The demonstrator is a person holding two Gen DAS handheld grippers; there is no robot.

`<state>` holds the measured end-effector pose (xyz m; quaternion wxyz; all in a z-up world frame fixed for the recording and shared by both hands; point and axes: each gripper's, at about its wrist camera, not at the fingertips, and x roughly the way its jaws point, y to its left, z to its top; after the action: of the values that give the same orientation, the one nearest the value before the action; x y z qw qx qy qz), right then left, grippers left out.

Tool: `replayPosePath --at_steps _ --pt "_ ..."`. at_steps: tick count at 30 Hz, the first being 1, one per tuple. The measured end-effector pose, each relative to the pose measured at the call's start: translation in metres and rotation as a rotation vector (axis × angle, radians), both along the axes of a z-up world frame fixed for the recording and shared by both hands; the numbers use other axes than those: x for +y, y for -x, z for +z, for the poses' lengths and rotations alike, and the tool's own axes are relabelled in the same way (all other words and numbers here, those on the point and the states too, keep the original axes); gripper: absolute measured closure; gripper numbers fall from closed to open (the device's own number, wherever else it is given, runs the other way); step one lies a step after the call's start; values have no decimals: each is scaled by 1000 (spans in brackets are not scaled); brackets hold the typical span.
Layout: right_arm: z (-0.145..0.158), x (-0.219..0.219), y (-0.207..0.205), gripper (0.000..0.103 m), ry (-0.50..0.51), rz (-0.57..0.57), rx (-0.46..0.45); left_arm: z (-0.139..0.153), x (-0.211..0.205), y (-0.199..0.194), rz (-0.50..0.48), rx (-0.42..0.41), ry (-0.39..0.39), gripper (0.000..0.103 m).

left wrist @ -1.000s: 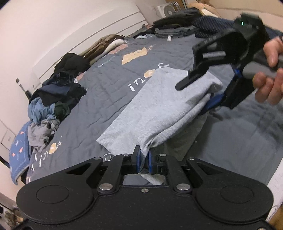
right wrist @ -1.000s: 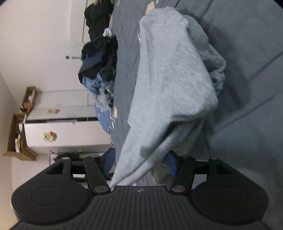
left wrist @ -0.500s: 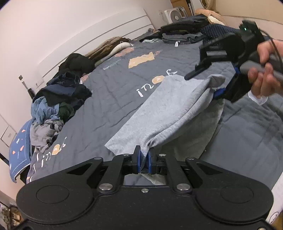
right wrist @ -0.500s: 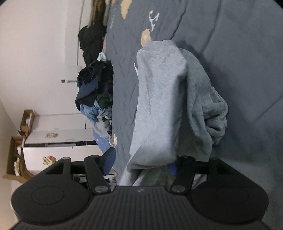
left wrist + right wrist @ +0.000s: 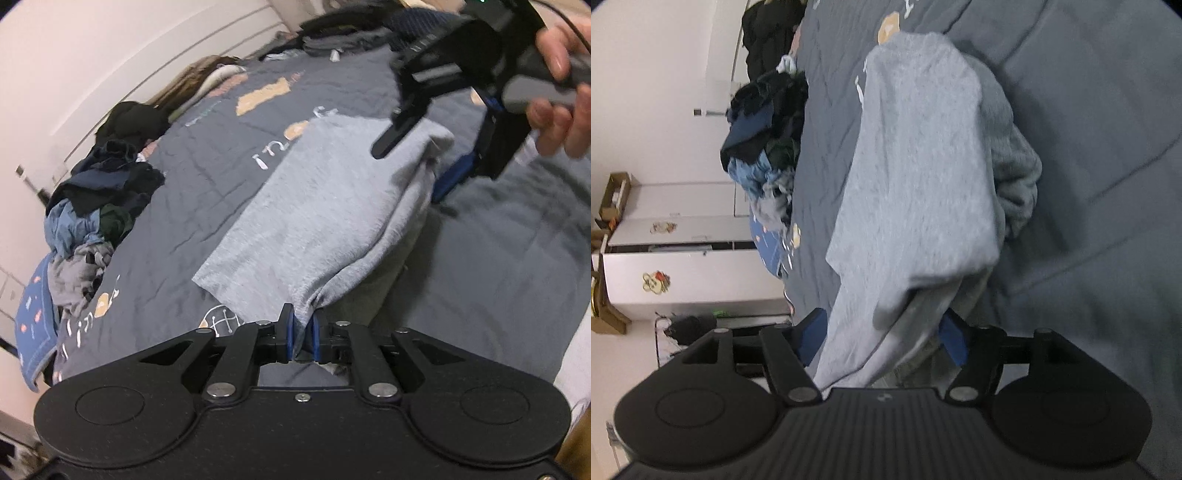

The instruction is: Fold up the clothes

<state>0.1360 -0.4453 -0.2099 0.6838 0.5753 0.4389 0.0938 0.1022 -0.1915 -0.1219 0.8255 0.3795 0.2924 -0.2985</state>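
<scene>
Grey sweatshirt [image 5: 332, 206] btwn both tools: left tool [image 5: 300, 334] pinching hem, loosening; right tool [image 5: 882, 341] opening.

1. A grey quilt [image 5: 207, 177] with orange patches and white lettering covers the bed.
2. A white headboard [image 5: 122, 62] runs along its far edge.
3. A white cabinet [image 5: 690, 280] with a cartoon sticker stands beyond the bed.
4. A cardboard box [image 5: 615, 192] sits on the cabinet's top.
</scene>
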Motion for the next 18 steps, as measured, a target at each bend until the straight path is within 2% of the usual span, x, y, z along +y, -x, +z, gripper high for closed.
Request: replayPosePath --at_steps 3,6,8,11,15,18 --pt "-1 1 -1 36 14 15 9 -8 -5 7 -25 2 -56 89" --pt "8 0 -1 36 78 34 -14 -13 -9 17 -53 1 -91 80" --pt "14 -4 2 36 151 35 -29 -14 -9 25 -63 -7 -99 61" --pt "16 -15 7 36 206 28 -34 -14 -8 34 -80 -13 -99 59" --pt "17 -30 11 36 229 6 -36 -17 -12 37 -71 -21 -92 59" --pt "20 -38 14 36 262 -10 -47 -28 -20 43 -90 -56 -139 59"
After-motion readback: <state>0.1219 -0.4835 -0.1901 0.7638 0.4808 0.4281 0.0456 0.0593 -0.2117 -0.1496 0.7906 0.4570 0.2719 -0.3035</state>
